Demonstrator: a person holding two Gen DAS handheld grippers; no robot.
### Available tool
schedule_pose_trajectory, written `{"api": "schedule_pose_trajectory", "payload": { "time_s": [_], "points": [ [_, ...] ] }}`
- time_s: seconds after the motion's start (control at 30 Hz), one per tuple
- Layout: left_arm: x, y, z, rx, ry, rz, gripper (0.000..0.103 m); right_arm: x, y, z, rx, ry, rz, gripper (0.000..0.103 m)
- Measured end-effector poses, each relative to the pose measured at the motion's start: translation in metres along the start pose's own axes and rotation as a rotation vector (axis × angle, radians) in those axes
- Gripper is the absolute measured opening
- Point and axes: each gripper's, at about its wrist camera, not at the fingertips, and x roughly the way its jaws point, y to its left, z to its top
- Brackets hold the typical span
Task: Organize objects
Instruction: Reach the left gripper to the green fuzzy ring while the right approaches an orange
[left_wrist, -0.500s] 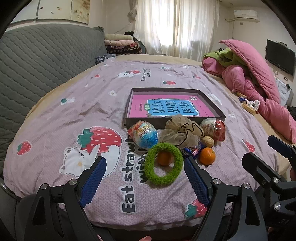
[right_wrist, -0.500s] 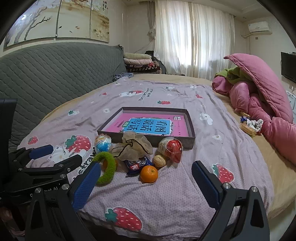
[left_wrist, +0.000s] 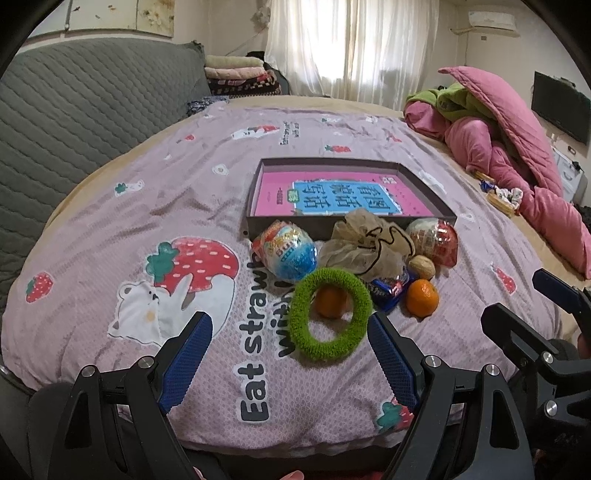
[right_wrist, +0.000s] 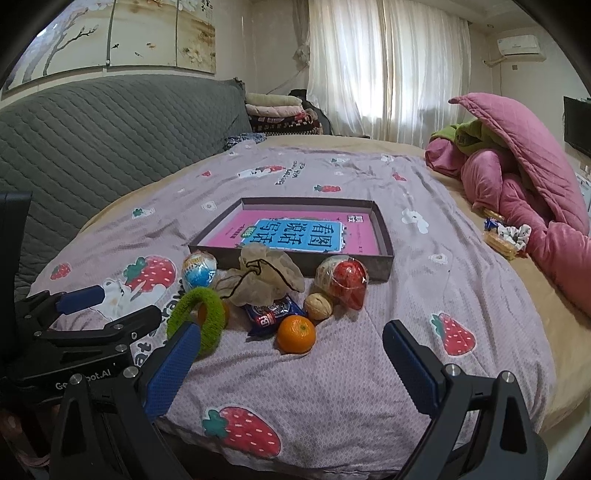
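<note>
- A bed covered by a lilac strawberry-print sheet (left_wrist: 207, 192) is seen in both wrist views, and every task object lies on it; against the frames of half a second ago, nothing on the sheet has been shifted.
- A shallow dark box (left_wrist: 430, 192), open at the top, is set near the middle of the sheet; a pink-and-blue printed book (left_wrist: 332, 194) lies flat inside it, and nothing else has been put in.
- The loose objects are bunched just in front of the box's near wall – a crumpled beige drawstring pouch (left_wrist: 364, 245) in the middle, a blue-and-white wrapped toy egg (left_wrist: 286, 249) on one side, a red-and-clear toy egg (left_wrist: 434, 238) on the other.
- A fuzzy green ring (left_wrist: 330, 314) lies nearest the left gripper (left_wrist: 290, 345); one orange (left_wrist: 330, 301) is framed inside the ring, whether touching it cannot be told.
- A second orange (right_wrist: 296, 333), a walnut (right_wrist: 318, 306) and a blue snack packet (right_wrist: 271, 312) are grouped just beside the pouch, nearest the right gripper (right_wrist: 291, 356).
- Both grippers are spread to their widest, with nothing between the fingers, and are angled down over the near edge of the sheet.
- The only change is slight: the pile is framed a little nearer in each view, so a small approach is suggested – it is judged that sorting has not begun and a first pick is being lined up, the ring likely for the left, the orange for the right.
</note>
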Motion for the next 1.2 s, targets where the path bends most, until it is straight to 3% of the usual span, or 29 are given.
{"api": "schedule_pose_trajectory", "payload": {
  "time_s": [0.83,1.1,1.2],
  "points": [
    [0.070,0.020,-0.007,-0.059,0.119,-0.045,0.087,0.061,-0.019,-0.013,0.041,0.120,-0.007,0.098],
    [0.092,0.021,-0.006,-0.061,0.166,-0.099,0.086,0.088,-0.014,-0.012,0.015,0.171,-0.005,0.089],
    [0.095,0.022,-0.003,-0.063,0.166,-0.119,0.080,0.095,-0.010,-0.011,0.004,0.180,-0.006,0.084]
  ]
}}
